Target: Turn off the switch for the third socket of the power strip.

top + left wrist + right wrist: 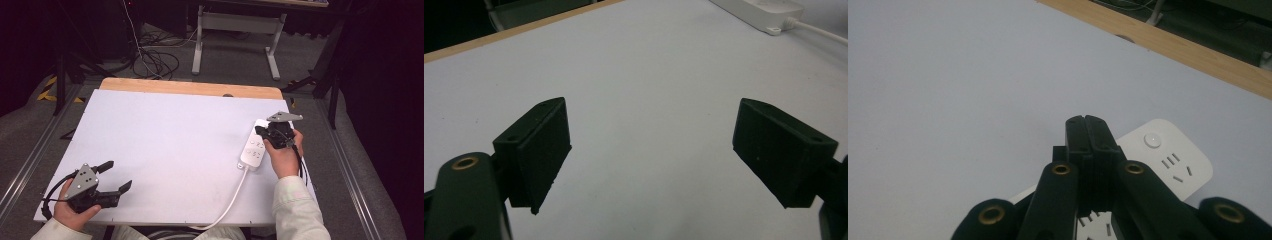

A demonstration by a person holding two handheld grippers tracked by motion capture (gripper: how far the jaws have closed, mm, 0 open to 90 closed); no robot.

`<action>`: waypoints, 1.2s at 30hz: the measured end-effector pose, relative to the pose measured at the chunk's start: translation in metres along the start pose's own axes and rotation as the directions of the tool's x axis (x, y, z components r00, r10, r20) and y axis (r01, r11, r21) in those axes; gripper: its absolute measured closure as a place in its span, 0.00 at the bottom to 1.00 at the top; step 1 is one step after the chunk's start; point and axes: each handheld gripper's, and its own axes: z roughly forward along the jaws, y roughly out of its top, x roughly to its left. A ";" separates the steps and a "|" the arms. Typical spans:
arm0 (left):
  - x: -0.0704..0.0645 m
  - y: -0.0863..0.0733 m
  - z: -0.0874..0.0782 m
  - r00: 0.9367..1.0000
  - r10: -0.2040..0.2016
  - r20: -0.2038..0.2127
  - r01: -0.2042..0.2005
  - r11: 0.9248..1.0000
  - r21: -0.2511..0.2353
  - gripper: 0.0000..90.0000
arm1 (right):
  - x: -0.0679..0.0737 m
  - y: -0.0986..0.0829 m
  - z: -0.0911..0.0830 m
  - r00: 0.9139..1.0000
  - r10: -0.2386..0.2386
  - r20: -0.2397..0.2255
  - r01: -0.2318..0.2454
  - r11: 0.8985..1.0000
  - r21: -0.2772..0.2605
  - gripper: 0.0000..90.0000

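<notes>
My right gripper (264,131) sits at about four o'clock on the white rectangular table top (165,145), its two black jaws pressed flat together with nothing between them, held just over the white plastic power strip (253,147). In the right gripper view the shut jaws of that gripper (1087,125) rise in front of the strip (1168,160), whose far end carries a round button and a set of socket slots at roughly two o'clock from the jaw tips; whether the tips touch the strip I cannot tell. The strip lies near the table's right edge, its long side running away from me, and its white cord (231,200) trails from the near end toward six o'clock and off the front edge. My left gripper (116,176) rests at about seven o'clock, well apart from the strip, jaws spread wide and empty. In the left gripper view the two black pads (544,150) stand far apart over bare white surface, with the strip's end (769,12) and cord at one o'clock.
</notes>
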 end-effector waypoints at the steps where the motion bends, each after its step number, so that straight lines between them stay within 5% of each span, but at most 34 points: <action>1: 0.000 0.000 0.000 1.000 -0.003 -0.001 0.003 1.000 0.000 0.18 | -0.003 -0.001 0.005 1.000 0.007 0.002 -0.007 1.000 0.000 1.00; 18: 0.000 0.000 0.000 1.000 -0.006 0.001 0.006 1.000 -0.003 0.18 | -0.015 -0.008 0.038 0.999 0.013 0.049 -0.017 0.996 0.084 1.00; 36: 0.000 0.000 0.001 1.000 0.001 0.005 -0.002 1.000 0.002 0.18 | -0.024 -0.015 0.053 0.996 0.062 0.066 -0.069 0.991 0.114 1.00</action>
